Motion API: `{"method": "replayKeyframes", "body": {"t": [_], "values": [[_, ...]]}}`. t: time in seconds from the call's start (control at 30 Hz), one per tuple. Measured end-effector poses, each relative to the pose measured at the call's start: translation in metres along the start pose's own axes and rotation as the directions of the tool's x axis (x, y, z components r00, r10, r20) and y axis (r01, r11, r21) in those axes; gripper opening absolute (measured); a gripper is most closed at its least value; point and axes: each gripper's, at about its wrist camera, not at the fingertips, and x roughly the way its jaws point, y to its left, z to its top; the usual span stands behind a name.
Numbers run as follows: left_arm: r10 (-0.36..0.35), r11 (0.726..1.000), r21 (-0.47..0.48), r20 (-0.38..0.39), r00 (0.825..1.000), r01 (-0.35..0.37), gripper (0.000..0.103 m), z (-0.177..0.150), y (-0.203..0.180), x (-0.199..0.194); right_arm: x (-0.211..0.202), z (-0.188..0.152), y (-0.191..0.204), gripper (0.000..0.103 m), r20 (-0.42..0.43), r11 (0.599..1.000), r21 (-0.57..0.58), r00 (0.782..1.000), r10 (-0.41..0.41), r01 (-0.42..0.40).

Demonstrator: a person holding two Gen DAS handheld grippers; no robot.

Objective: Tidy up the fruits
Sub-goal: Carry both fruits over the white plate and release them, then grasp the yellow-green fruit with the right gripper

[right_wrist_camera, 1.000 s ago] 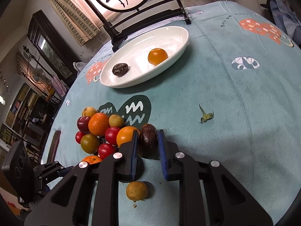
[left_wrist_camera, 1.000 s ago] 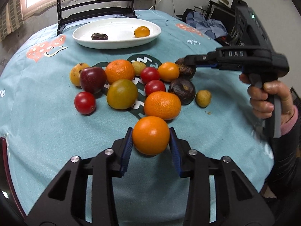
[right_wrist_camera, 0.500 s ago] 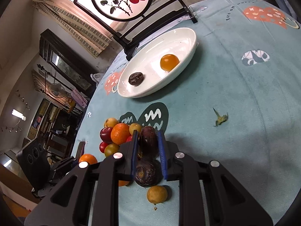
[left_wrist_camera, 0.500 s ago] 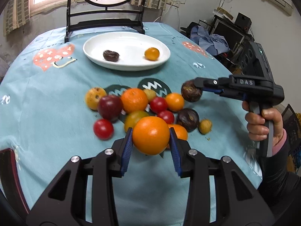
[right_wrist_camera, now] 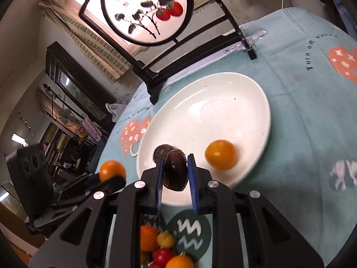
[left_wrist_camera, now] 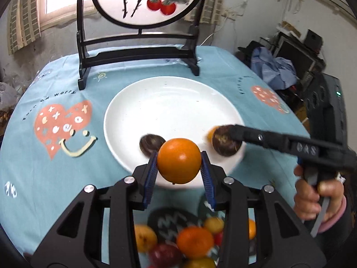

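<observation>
Nearest to me, my left tongs point(left_wrist_camera: 179, 164) are clamped on an orange point(left_wrist_camera: 179, 160), its sides pressed between the blue pads, held in the air over the near rim of the white plate point(left_wrist_camera: 174, 102). Below and behind them, the loose pile of fruit point(left_wrist_camera: 194, 242) lies on the bench, blurred, beside a dark round print on the teal cloth point(left_wrist_camera: 44, 174).

My right tongs point(right_wrist_camera: 174, 172) are closed on a dark brown passion fruit point(right_wrist_camera: 175, 169), which sits upright between the pads, also over the plate's near edge. In the left view that fruit hangs just right of my orange, apart from it.

On the plate itself rest a second dark fruit point(left_wrist_camera: 149, 144), just left of and beyond the orange, and a small orange-yellow fruit point(right_wrist_camera: 221, 154) to the right of the right tongs.

Farther off, past the plate, a black stand with a round painted panel point(left_wrist_camera: 145, 0) stands on the bench.
</observation>
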Motion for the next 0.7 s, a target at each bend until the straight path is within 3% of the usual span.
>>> {"method": "replayKeyframes", "body": {"t": [0.17, 0.23, 0.27, 0.3, 0.5, 0.53, 0.57, 0.6, 0.7], "values": [[0.037, 0.999, -0.029, -0.044, 0.998, -0.038, 0.038, 0.016, 0.014, 0.036, 0.012, 0.006, -0.004, 0.023, -0.002, 1.0, -0.021, 1.0, -0.007, 0.007], [0.061, 0.998, -0.032, -0.031, 0.998, -0.062, 0.055, 0.018, 0.014, 0.037, 0.007, 0.008, -0.002, 0.023, 0.012, 1.0, -0.03, 1.0, -0.006, 0.006], [0.078, 0.996, -0.034, -0.009, 0.997, -0.078, 0.079, 0.017, 0.014, 0.033, 0.004, 0.008, -0.001, 0.024, 0.012, 0.999, -0.036, 1.0, -0.013, 0.014], [0.098, 0.995, -0.037, 0.029, 0.995, -0.097, 0.085, 0.016, 0.013, 0.025, 0.001, 0.008, 0.001, 0.024, 0.012, 0.999, -0.043, 1.0, -0.025, 0.025], [0.11, 0.994, -0.015, 0.124, 0.986, -0.109, 0.093, -0.002, 0.002, -0.034, -0.034, -0.014, 0.025, 0.024, 0.051, 0.987, -0.132, 0.995, -0.089, 0.095], [0.113, 0.994, -0.015, 0.138, 0.984, -0.112, 0.095, -0.009, 0.0, -0.044, -0.04, -0.021, 0.03, 0.026, 0.047, 0.984, -0.151, 0.995, -0.086, 0.092], [0.11, 0.994, -0.015, 0.152, 0.982, -0.109, 0.098, -0.017, -0.001, -0.053, -0.046, -0.028, 0.034, 0.041, 0.055, 0.982, -0.161, 0.995, -0.086, 0.094], [0.105, 0.994, -0.018, 0.167, 0.98, -0.104, 0.1, -0.026, -0.001, -0.061, -0.053, -0.035, 0.037, 0.05, 0.082, 0.981, -0.168, 0.993, -0.088, 0.101], [0.11, 0.994, -0.032, 0.17, 0.979, -0.106, 0.101, -0.06, 0.0, -0.079, -0.073, -0.064, 0.047, 0.05, 0.134, 0.966, -0.221, 0.985, -0.109, 0.137]]}}
